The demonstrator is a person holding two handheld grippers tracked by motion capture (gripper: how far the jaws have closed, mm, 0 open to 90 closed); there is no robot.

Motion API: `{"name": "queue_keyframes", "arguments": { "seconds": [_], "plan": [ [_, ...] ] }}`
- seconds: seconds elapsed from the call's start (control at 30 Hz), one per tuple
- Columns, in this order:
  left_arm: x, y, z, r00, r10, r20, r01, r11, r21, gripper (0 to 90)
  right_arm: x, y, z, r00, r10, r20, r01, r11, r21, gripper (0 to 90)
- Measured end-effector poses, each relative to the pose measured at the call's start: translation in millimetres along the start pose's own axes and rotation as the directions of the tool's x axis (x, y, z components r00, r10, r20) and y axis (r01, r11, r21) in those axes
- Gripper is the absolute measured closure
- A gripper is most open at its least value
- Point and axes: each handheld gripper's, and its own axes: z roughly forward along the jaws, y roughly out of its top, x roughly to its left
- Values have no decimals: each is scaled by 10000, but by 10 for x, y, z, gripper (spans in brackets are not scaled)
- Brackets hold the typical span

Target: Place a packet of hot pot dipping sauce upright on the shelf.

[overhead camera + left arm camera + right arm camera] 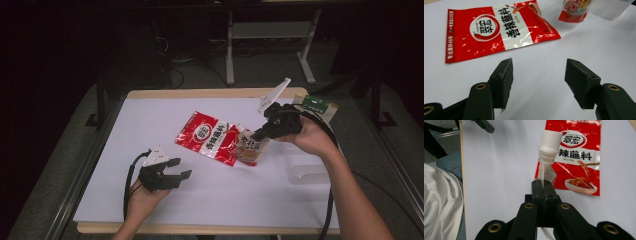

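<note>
A red seasoning packet [207,137] [496,30] [576,157] with a white label band lies flat on the white mat, near the middle. To its right, my right gripper [257,134] [543,182] is shut on a small spouted pouch [250,146] [545,172]. The jaws pinch the pouch just below its white screw cap [550,141] and hold it tilted above the mat. Near the front left of the mat, my left gripper [180,169] [539,62] stands open with nothing between its jaws. It points toward the red packet, a short way off.
A clear plastic container [310,172] [610,8] sits on the mat at the right. At the back right corner stands a box with a green top [315,105]. The wooden table edge [210,93] frames the mat. White cloth [441,202] covers the person's lap.
</note>
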Motion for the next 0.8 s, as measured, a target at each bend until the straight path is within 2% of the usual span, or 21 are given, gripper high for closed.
{"name": "queue_keyframes", "arguments": {
  "seconds": [0.17, 0.5, 0.7, 0.73, 0.8],
  "plan": [
    [41, -46, -54, 9999, -107, -69, 107, 9999, 0, 387, -19, -72, -107, 9999, 28, 124, -27, 10000, -76, 900],
    [111, -138, -135, 9992, -331, -239, 330, 9994, -47, 372, -25, -198, -384, 9976, 414, 560, -403, 9990, -204, 900],
    [119, -189, -130, 9988, -406, -261, 404, 9992, -73, 373, -39, -235, -542, 9958, 435, 807, -411, 9987, -309, 900],
    [127, -196, -133, 9991, -325, -265, 324, 9995, -34, 373, -41, -238, -568, 9956, 460, 820, -437, 9986, -296, 900],
    [128, -208, -133, 9986, -462, -271, 460, 9989, -60, 372, -56, -249, -612, 9946, 496, 913, -471, 9985, -295, 900]
  ]
}}
